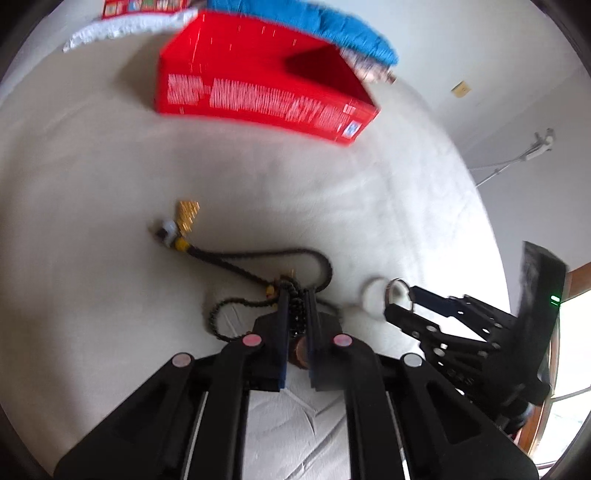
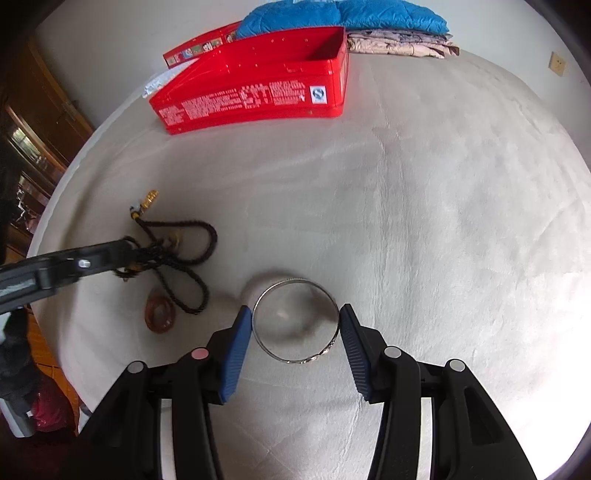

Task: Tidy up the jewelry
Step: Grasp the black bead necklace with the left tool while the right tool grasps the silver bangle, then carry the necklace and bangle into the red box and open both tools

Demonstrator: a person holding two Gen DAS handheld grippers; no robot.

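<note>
A dark beaded necklace (image 1: 255, 254) with gold ends lies on the cream bedspread; my left gripper (image 1: 296, 295) is shut on its beads. It also shows in the right wrist view (image 2: 192, 254), with the left gripper (image 2: 129, 251) on it. A silver bangle (image 2: 295, 321) is held between the fingers of my right gripper (image 2: 295, 319), whose blue pads touch its two sides. The bangle shows in the left wrist view (image 1: 397, 295) in the right gripper (image 1: 399, 301). A brown bangle (image 2: 159, 314) lies beside the necklace. An open red box (image 2: 258, 85) stands at the back.
A blue quilt (image 2: 343, 16) and folded patterned cloth (image 2: 402, 44) lie behind the red box (image 1: 258, 85). The box lid (image 2: 199, 44) lies behind its left end. The bed's left edge drops to a wooden floor and cabinet (image 2: 33, 122).
</note>
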